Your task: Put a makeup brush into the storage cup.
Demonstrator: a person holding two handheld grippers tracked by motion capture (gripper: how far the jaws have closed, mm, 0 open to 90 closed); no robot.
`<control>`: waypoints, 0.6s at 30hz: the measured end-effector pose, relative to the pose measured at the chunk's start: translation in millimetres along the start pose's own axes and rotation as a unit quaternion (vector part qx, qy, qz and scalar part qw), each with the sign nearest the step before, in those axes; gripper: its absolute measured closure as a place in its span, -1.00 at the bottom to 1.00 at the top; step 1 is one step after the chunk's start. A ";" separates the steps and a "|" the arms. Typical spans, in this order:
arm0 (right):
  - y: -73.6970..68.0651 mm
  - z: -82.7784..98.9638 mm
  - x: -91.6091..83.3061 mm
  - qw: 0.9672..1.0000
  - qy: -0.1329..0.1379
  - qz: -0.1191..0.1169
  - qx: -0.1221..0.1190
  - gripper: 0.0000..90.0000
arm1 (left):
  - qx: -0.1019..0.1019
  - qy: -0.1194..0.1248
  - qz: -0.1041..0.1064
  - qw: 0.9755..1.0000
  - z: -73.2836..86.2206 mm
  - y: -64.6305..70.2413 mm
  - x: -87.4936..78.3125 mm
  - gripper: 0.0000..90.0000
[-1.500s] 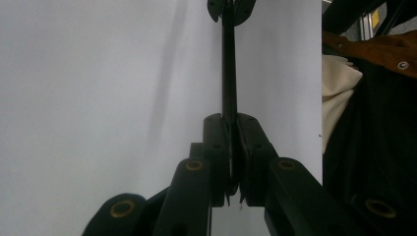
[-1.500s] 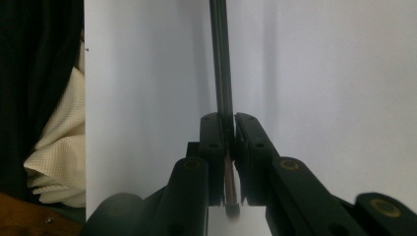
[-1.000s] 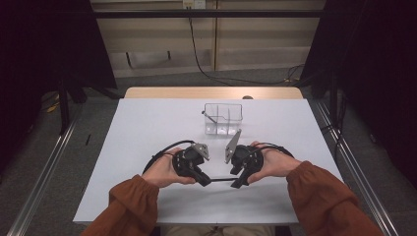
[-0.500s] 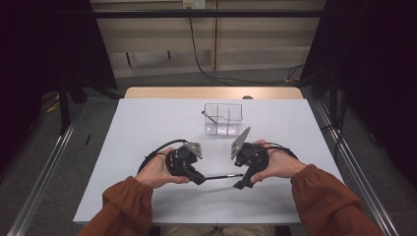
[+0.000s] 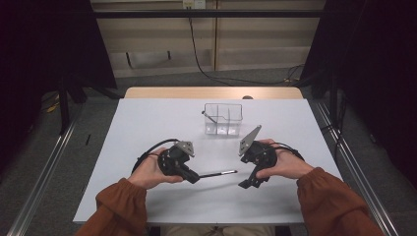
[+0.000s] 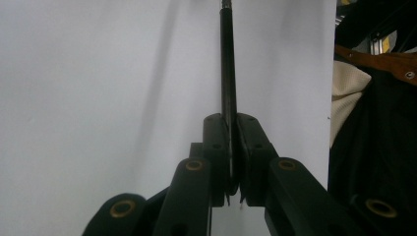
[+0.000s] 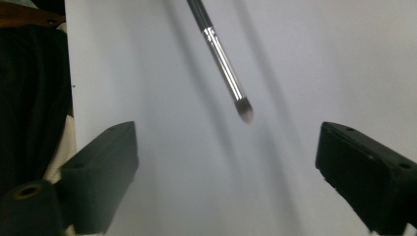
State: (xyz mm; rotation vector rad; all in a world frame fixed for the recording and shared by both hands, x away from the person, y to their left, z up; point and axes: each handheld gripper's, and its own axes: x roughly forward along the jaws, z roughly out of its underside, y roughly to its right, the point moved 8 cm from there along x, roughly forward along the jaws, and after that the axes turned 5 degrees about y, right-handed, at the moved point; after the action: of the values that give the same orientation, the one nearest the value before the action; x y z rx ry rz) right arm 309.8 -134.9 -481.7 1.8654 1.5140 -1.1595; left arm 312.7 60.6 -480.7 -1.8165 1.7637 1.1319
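The right tool (image 5: 248, 183) has just been opening its jaws, and nothing sits between them now: in the right gripper view the two black pads stand wide apart at the lower corners, with the brush tip hanging free in the middle of the frame. A second ago both tools were close together on the brush; since then the hands have drifted apart, so the brush has passed wholly to the left side. My reading is that the handover is finished and the right hand is free for whatever comes next.

The left tool (image 5: 193, 177) is clenched on the makeup brush (image 5: 216, 173), pinching its dark handle near the end; in the left gripper view the pads press flat against it from both sides. The brush lies almost level just above the tabletop (image 5: 147, 123), at the lower centre of the high view, pointing toward the right hand.

It is a slim rod: matte black handle, shiny metal ferrule (image 7: 223, 61), and a small soft grey tuft. The tabletop is plain, smooth white. Above centre stands a clear plastic organizer (image 5: 223, 118) with divided compartments.
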 end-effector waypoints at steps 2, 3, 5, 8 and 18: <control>0.3 0.8 -1.9 1.000 0.008 0.000 -0.001 -0.85 | -0.004 0.007 0.000 1.000 1.9 -0.2 -1.3 0.87; 0.9 1.4 -3.2 1.000 0.012 0.001 0.001 -0.85 | -0.006 0.007 0.000 1.000 3.4 -0.4 -2.2 0.87; 2.0 2.8 -5.5 1.000 0.018 0.004 0.008 -0.85 | -0.008 0.009 -0.003 1.000 6.3 -1.8 -4.3 0.87; 2.1 6.8 -6.5 1.000 0.022 0.004 0.013 -0.85 | -0.014 0.014 -0.006 1.000 10.2 -3.6 -8.3 0.87; 5.1 12.8 -12.4 0.998 0.052 0.003 0.023 -0.84 | -0.017 0.040 -0.009 0.999 18.2 -3.3 -19.2 0.87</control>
State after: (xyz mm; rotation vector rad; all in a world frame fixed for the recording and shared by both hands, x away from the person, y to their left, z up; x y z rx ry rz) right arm 310.1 -153.2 -478.9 1.9879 1.5472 -1.1181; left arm 312.6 87.2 -478.3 -1.9181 1.7787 1.1038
